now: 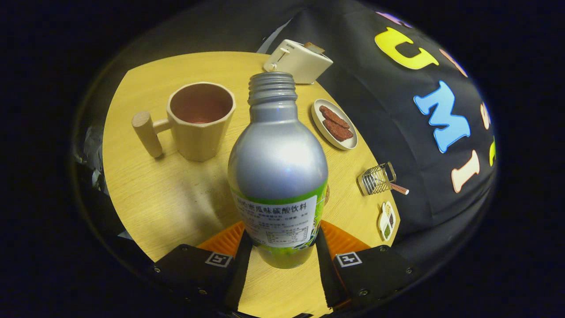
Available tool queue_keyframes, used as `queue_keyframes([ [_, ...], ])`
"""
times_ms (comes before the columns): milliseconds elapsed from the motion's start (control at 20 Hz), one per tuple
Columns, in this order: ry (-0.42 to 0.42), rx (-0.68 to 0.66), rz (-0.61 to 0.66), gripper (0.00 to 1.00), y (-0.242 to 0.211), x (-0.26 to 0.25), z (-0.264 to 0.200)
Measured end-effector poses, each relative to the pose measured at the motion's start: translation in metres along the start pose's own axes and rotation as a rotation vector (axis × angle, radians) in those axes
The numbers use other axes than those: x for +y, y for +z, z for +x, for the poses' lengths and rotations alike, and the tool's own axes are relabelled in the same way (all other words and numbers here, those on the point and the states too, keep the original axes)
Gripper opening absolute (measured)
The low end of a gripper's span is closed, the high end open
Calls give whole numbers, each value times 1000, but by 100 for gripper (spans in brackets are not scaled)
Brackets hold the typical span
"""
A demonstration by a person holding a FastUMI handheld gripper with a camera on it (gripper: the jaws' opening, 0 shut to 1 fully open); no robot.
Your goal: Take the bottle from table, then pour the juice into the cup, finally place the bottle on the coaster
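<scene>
A silver bottle with a green and white label and an uncapped threaded neck stands upright between my fingers. My gripper is shut on the bottle's lower part, one finger pressing each side. The bottle looks lifted a little off the wooden table. Beyond the bottle and to its left stands a beige faceted cup with a round wooden handle; its inside looks reddish. A dark round edge peeks out behind the bottle's right side, perhaps the coaster; most of it is hidden.
A white toaster stands at the table's far edge. A small plate with two brown slices lies right of the bottle. A wire holder and a small seasoning dish sit near the table's right rim.
</scene>
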State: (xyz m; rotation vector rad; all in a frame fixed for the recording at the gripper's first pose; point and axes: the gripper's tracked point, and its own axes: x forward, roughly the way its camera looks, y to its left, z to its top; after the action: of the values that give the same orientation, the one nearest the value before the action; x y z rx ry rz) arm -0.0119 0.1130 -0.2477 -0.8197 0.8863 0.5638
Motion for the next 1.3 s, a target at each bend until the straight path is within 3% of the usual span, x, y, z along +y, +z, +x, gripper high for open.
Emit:
queue_keyframes([
  [900, 150, -195, 464, 71, 4, -12, 34],
  [1300, 106, -371, 559, 71, 30, -42, 51],
])
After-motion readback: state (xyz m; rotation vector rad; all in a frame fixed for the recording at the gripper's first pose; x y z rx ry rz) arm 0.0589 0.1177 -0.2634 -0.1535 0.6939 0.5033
